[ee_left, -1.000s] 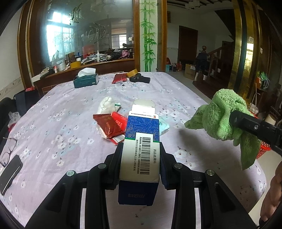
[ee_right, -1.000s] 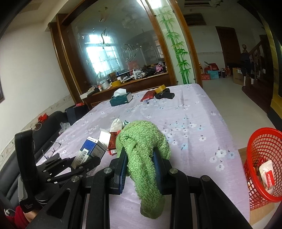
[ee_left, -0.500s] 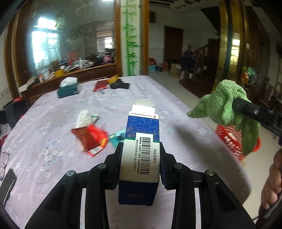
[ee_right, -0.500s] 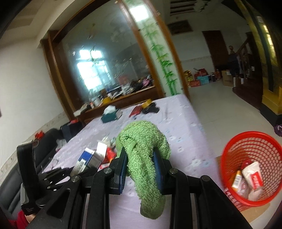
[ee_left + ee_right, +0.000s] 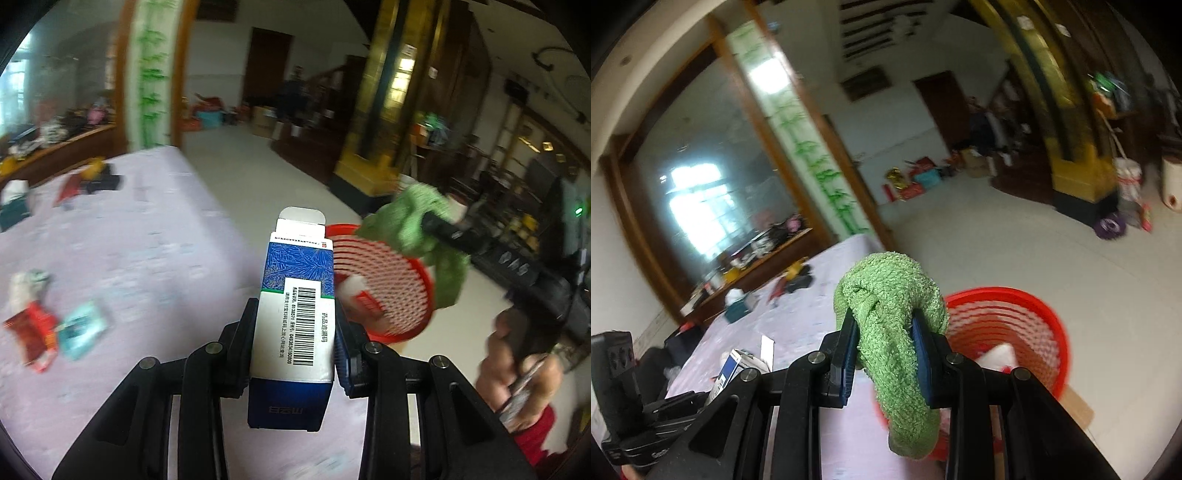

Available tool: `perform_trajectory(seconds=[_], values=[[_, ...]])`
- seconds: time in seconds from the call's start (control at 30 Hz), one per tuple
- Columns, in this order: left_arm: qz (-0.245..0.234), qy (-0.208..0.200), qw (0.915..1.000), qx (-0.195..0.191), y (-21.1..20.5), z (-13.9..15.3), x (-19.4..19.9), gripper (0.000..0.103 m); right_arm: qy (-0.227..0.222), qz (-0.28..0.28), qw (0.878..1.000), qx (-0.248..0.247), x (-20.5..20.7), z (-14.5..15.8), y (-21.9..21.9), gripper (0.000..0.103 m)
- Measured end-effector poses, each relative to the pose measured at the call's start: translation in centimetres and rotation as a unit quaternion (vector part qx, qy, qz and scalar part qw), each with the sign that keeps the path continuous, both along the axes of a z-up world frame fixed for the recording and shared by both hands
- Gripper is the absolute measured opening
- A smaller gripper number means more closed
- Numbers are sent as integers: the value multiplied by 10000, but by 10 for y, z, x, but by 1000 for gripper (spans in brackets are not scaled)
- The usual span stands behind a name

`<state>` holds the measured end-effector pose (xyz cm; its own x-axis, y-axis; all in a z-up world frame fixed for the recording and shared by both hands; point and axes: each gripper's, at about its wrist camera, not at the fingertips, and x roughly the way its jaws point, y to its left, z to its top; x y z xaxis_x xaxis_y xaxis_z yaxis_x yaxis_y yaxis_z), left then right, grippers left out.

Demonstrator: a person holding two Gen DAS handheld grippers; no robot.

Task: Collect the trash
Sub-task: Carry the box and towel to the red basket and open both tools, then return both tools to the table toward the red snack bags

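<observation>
We have the blue-and-white carton (image 5: 295, 314) clamped in our left gripper (image 5: 293, 332) and the green cloth (image 5: 894, 332) pinched in our right gripper (image 5: 884, 347), both near the red basket (image 5: 1030, 325) that already seems to hold some trash, while wrappers (image 5: 40, 332) wait on the table (image 5: 147, 240).

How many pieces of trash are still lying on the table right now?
3, as far as the blur allows, clustered at the table's left edge: a crumpled white wad, a red wrapper below it, and a teal packet beside that. More may lie out of frame.
</observation>
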<state>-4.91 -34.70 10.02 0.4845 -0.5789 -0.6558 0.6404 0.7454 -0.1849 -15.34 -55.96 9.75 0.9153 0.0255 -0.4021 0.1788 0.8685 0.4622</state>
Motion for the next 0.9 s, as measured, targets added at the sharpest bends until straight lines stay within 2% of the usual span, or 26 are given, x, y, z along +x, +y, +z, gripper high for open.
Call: perform_trajectory(seconds=[0.23,0.27,0.3,0.33,0.37,0.5,0.6,0.73,0.9], values=[[-357,317,9988,-126,-79,-13,21,35,292,-321,9984,365,1,-24,-47,30],[-354,364,9986,-136,-87,-16,25,38,314,-333,9982,375,2,-26,-52,34],[-344,454,9983,-110,-94,-20,29,53,361,-361,9980,373,3,-29,-58,36],[-322,577,9978,-107,-100,-26,32,64,448,-377,9976,372,3,-31,-60,45],[-281,623,9976,-124,-101,-29,33,64,472,-380,9974,393,5,-33,-62,49],[-230,647,9976,-73,-88,-33,31,64,385,-472,9975,370,1,-32,-67,49],[-79,501,9987,-41,-66,-30,24,64,349,-442,9977,376,2,-28,-62,49],[217,218,9995,77,-27,-24,17,64,287,-95,9989,365,12,-20,-40,49],[679,178,9975,66,29,-19,17,64,337,527,9975,315,33,-12,5,49]])
